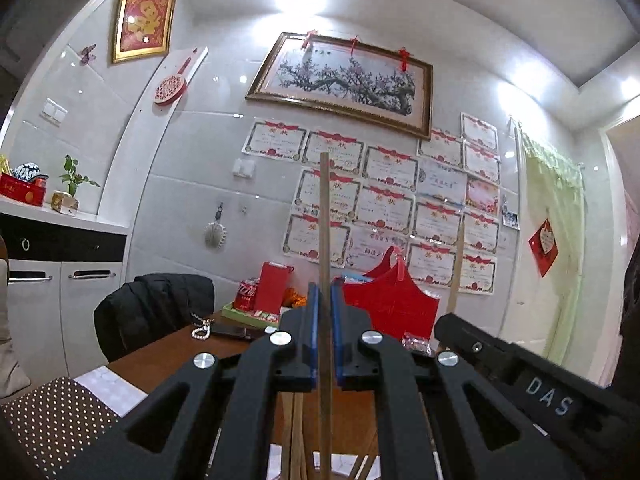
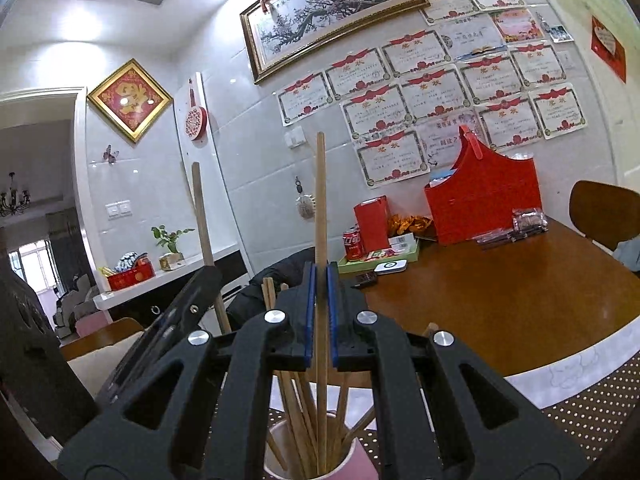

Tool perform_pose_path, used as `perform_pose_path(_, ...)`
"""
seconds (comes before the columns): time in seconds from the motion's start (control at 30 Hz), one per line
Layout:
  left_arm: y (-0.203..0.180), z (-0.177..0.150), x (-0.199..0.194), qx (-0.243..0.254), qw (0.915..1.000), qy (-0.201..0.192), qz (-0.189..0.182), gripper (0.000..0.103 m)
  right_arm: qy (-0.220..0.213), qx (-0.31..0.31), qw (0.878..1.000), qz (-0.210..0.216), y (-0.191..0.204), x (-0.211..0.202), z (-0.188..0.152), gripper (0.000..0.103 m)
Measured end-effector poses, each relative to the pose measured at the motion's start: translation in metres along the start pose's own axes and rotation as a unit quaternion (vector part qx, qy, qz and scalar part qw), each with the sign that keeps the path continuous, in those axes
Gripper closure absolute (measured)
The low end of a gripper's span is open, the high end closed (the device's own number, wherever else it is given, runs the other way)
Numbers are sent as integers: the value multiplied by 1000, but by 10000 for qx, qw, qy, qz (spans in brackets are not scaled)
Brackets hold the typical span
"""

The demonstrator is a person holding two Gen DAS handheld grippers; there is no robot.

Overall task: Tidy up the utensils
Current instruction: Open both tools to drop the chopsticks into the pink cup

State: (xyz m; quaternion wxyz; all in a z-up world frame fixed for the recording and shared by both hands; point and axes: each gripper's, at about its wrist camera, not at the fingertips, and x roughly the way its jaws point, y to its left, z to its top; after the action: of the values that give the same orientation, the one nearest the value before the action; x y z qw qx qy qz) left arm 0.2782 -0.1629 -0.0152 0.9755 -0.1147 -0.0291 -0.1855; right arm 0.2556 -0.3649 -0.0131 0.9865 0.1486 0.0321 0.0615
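Both grippers point level over a pink cup [image 2: 276, 454] that holds several wooden chopsticks [image 2: 298, 412]. My left gripper [image 1: 325, 300] is shut on one upright chopstick [image 1: 325, 216], its blue pads [image 1: 314, 320] pressing both sides. My right gripper [image 2: 321, 280] is shut on another upright chopstick [image 2: 320, 200], whose lower end reaches into the cup. The two grippers are close side by side. The right gripper [image 1: 446, 326] and its chopstick [image 1: 458, 264] show in the left wrist view. The left gripper [image 2: 210, 278] with its chopstick [image 2: 202, 220] shows in the right wrist view.
The cup stands on a brown dotted placemat [image 2: 592, 408] at the near edge of a wooden table [image 2: 520, 300]. Farther back are a red basket [image 2: 484, 204], a cola can [image 2: 353, 244], a green tray [image 2: 404, 254] and a phone. A black jacket [image 1: 156, 308] hangs over a chair.
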Motion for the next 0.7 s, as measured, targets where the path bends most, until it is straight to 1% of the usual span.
perform_pose_path(0.2,6,-8,0,55,9997,194,101,97,176,10,9998,-11,0,7,-7,97)
perform_pose_path(0.37,12,-11,-4,175,9987,375,290,96,271,4,9996,82,2,8,-8,97)
perform_pose_path(0.4,13,-11,-5,187,9985,410,318,93,293,10,9995,103,2,9,-9,97)
perform_pose_path(0.43,14,-10,-6,192,9982,445,350,86,336,10,9993,148,3,10,-9,97)
perform_pose_path(0.47,15,-10,-7,190,9979,481,392,71,355,12,9992,175,3,10,-10,97)
perform_pose_path(0.5,17,-9,-8,190,9975,512,438,70,373,5,9991,187,4,11,-10,97)
perform_pose_path(0.57,20,-6,-13,229,9969,558,501,70,405,-11,9989,226,6,12,-10,97)
perform_pose_path(0.63,23,-3,-17,330,9953,620,668,67,437,-32,9987,251,8,12,-10,97)
perform_pose_path(0.7,27,2,-22,425,9929,686,870,62,476,-58,9985,275,10,13,-9,97)
